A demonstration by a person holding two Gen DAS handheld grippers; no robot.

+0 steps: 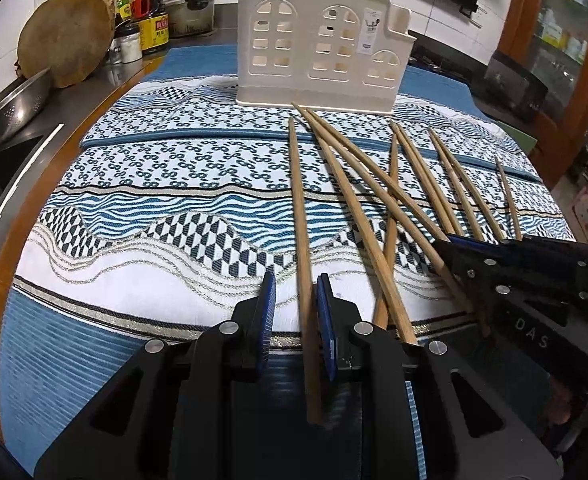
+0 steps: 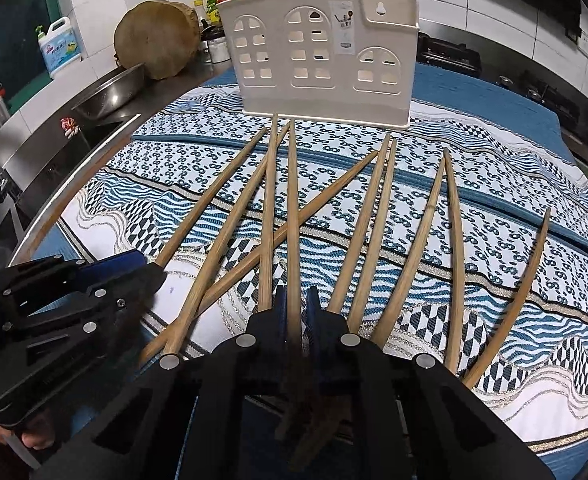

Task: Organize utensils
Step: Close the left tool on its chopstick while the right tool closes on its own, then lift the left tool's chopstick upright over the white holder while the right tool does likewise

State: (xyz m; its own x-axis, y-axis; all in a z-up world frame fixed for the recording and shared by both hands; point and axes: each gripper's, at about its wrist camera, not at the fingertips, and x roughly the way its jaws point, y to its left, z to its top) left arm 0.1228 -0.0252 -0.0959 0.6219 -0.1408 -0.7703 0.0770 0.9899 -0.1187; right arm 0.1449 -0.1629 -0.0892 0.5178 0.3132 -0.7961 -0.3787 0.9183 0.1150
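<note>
Several long wooden chopsticks [image 1: 378, 196] lie fanned out on a blue and white patterned cloth [image 1: 173, 184], tips toward a cream plastic utensil holder [image 1: 318, 44] standing at the back. My left gripper [image 1: 296, 292] is open with one chopstick [image 1: 300, 216] lying between its blue pads, touching the right pad. My right gripper [image 2: 296, 300] is narrowly open around another chopstick [image 2: 293, 220]; its jaws are close to it but a gap shows. The holder also shows in the right wrist view [image 2: 322, 52]. The right gripper shows at the right of the left wrist view [image 1: 454, 240].
A round wooden chopping block [image 1: 65, 36], sauce bottles [image 1: 149, 12] and a metal colander [image 1: 13, 108] stand on the steel counter at the left. A sink edge [image 2: 53, 148] lies left of the cloth. A stove [image 2: 450, 54] is behind the holder.
</note>
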